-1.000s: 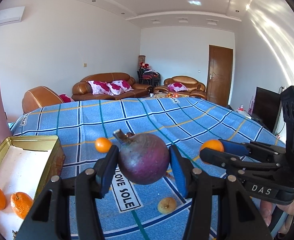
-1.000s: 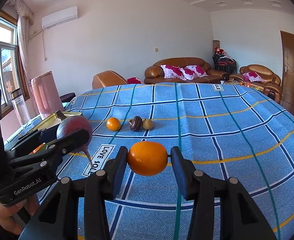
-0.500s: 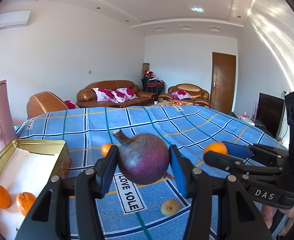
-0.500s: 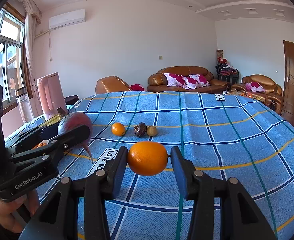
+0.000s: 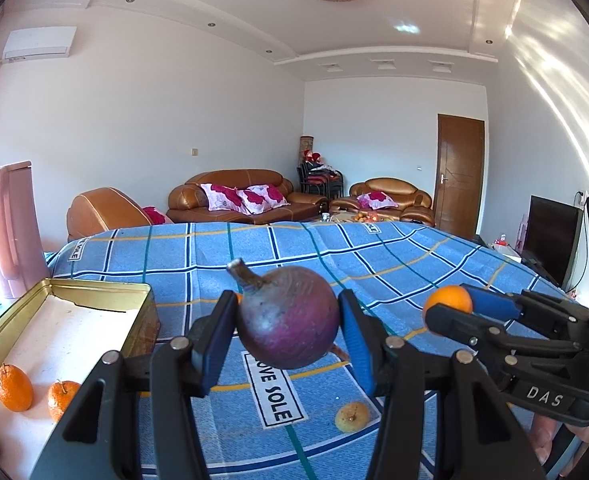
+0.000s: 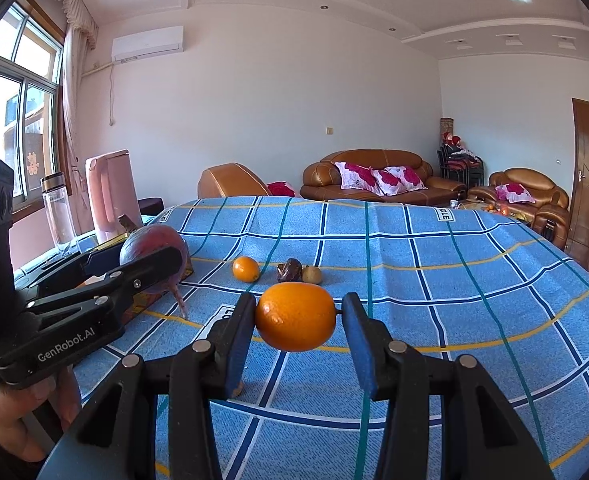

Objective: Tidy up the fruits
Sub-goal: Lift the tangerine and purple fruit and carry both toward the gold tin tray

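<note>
My left gripper [image 5: 288,328] is shut on a round purple fruit [image 5: 290,318] with a stem and holds it above the blue checked tablecloth [image 5: 374,252]. My right gripper [image 6: 296,320] is shut on an orange [image 6: 295,317], also in the air. Each gripper shows in the other's view, the right one [image 5: 450,306] to the right and the left one [image 6: 154,254] to the left. A gold tin box [image 5: 94,294] at the left holds two oranges [image 5: 13,387] and a dark fruit.
On the cloth lie a small yellow fruit [image 5: 352,416], an orange [image 6: 246,269], a dark fruit [image 6: 289,270] and a tan fruit [image 6: 312,274]. A pink kettle [image 6: 112,196] and a clear bottle [image 6: 56,216] stand at the left edge.
Both grippers have risen and tilted up with their fruits still held. The table now sits lower in both views and more ceiling shows.
</note>
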